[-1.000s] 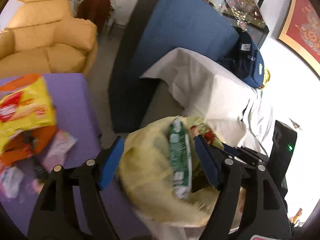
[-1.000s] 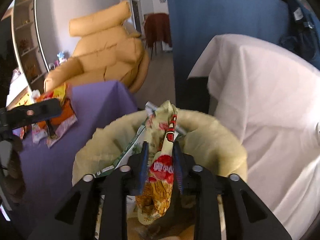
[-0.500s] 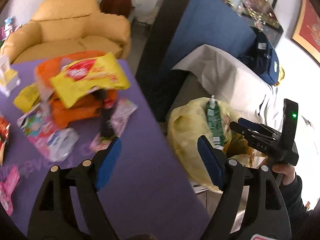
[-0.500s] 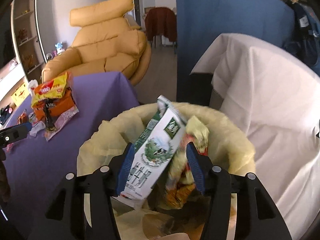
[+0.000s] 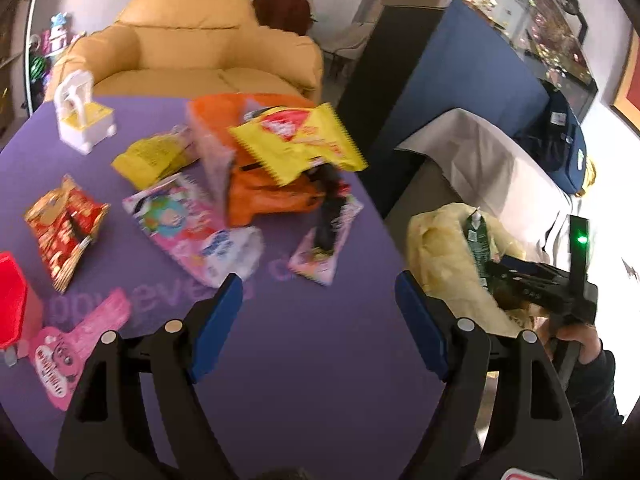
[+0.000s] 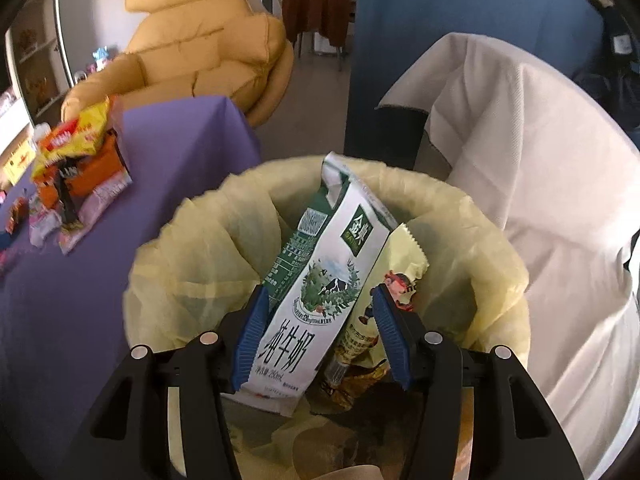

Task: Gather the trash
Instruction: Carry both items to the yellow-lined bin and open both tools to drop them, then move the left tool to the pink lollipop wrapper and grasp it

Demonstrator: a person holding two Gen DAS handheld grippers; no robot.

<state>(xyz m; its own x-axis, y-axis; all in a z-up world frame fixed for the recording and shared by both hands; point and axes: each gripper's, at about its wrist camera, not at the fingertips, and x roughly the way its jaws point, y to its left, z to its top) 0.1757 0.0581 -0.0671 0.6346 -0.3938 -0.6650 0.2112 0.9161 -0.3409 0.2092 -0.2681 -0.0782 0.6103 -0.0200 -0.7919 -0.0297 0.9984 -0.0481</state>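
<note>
My left gripper (image 5: pixel 318 280) is open and empty above the purple table (image 5: pixel 320 380). Ahead of it lies a heap of wrappers: a yellow packet (image 5: pixel 300 144) on an orange bag (image 5: pixel 264 196), a pink wrapper (image 5: pixel 176 216) and a red packet (image 5: pixel 64 228). My right gripper (image 6: pixel 319 292) is open over the bin with the yellow liner (image 6: pixel 192 240). Inside the bin a green-and-white milk carton (image 6: pixel 332 272) leans upright, and a pale snack wrapper (image 6: pixel 400 264) rests beside it. Neither pad presses on them. The left wrist view shows the bin (image 5: pixel 440 256) off the table's right edge.
A yellow armchair (image 5: pixel 200 40) stands behind the table. On the table are a white-and-yellow toy (image 5: pixel 80 120), a red box (image 5: pixel 12 300) and a pink guitar-shaped card (image 5: pixel 76 344). White-draped furniture (image 6: pixel 540 160) and a blue partition (image 6: pixel 440 40) flank the bin.
My left gripper swung left from above the bin to over the table. My right gripper opened and let go of the snack wrapper, which now lies in the bin beside the carton.
</note>
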